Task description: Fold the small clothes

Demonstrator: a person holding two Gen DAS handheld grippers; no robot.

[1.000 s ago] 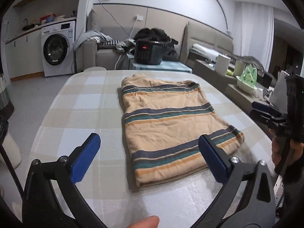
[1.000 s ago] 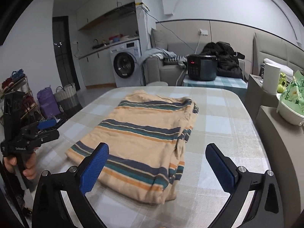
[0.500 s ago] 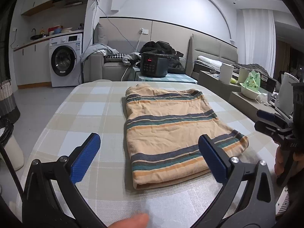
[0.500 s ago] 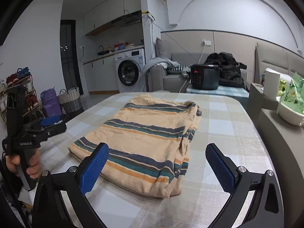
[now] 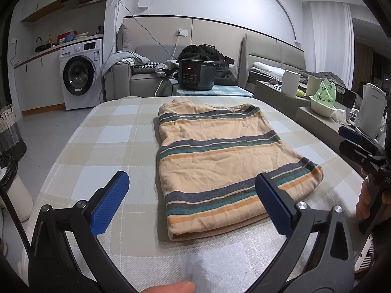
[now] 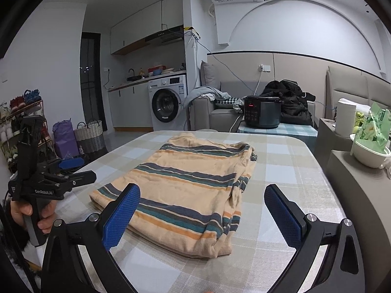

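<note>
A folded orange garment [image 5: 220, 161] with teal and grey stripes lies flat in the middle of the checked table [image 5: 102, 134]. My left gripper [image 5: 191, 180] is open and empty, held above the garment's near edge. The other view shows the same garment [image 6: 190, 185], its thick folded side to the right. My right gripper [image 6: 202, 190] is open too, hovering over the near corner with nothing between its blue pads [image 6: 122, 217]. Each gripper appears in the other's view, hand-held off the table's sides: the right gripper [image 5: 354, 139] and the left gripper [image 6: 73, 171].
Beyond the table's far edge stand a dark rice cooker [image 5: 195, 77] on a low table, a sofa with clothes, and a washing machine [image 5: 78, 75]. A counter with a bowl [image 6: 369, 156] and a kettle [image 5: 371, 107] runs along the right. Baskets [image 6: 90, 134] stand left.
Both views have tilted upward and drawn back a little, showing more of the room. The garment has not moved, and both grippers stay open.
</note>
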